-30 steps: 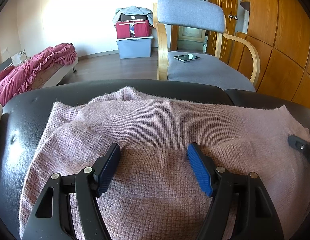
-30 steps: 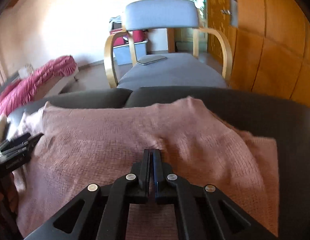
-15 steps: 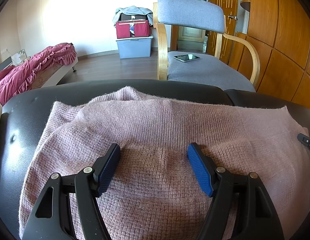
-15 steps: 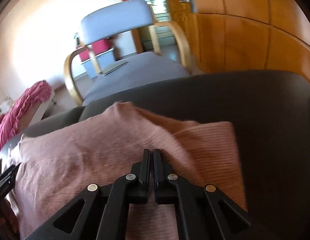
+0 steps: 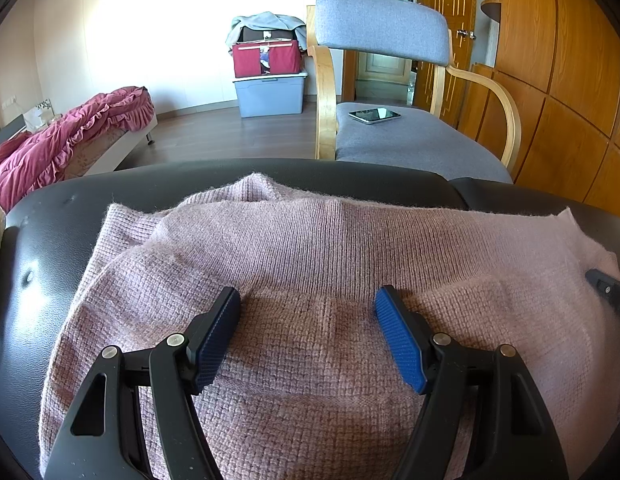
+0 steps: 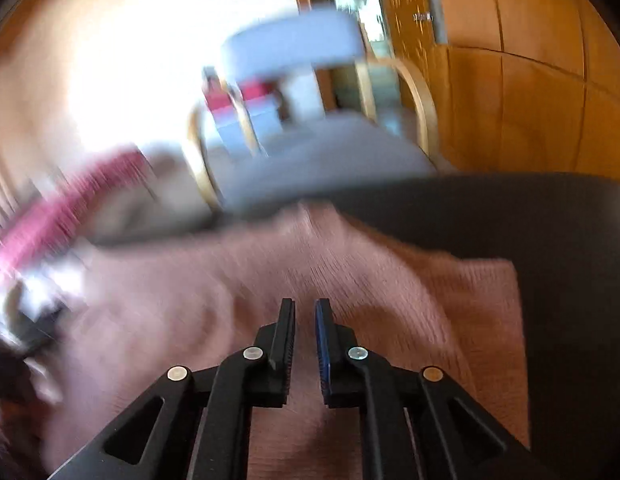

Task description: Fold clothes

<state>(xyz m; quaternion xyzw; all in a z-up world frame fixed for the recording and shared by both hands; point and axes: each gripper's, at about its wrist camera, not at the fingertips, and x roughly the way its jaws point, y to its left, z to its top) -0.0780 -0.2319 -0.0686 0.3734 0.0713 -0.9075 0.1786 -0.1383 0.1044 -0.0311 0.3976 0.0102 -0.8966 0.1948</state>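
Left wrist: left tongs (image 5: 308,306) spread wide, right tongs (image 6: 305,312) just parting, over pink sweater (image 5: 310,248) on black seat (image 5: 42,248).

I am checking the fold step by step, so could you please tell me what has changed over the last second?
The right gripper had its jaws shut above the pink sweater; they have just been opening a crack, nothing visibly between them. Its view swung sideways and is now blurred. The left gripper stayed wide open over the sweater, which lies as before.

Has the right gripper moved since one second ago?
Yes. In the left wrist view the right gripper now sits nearer the picture's right edge on the pink sweater. Its jaws have just been opening, slightly apart.
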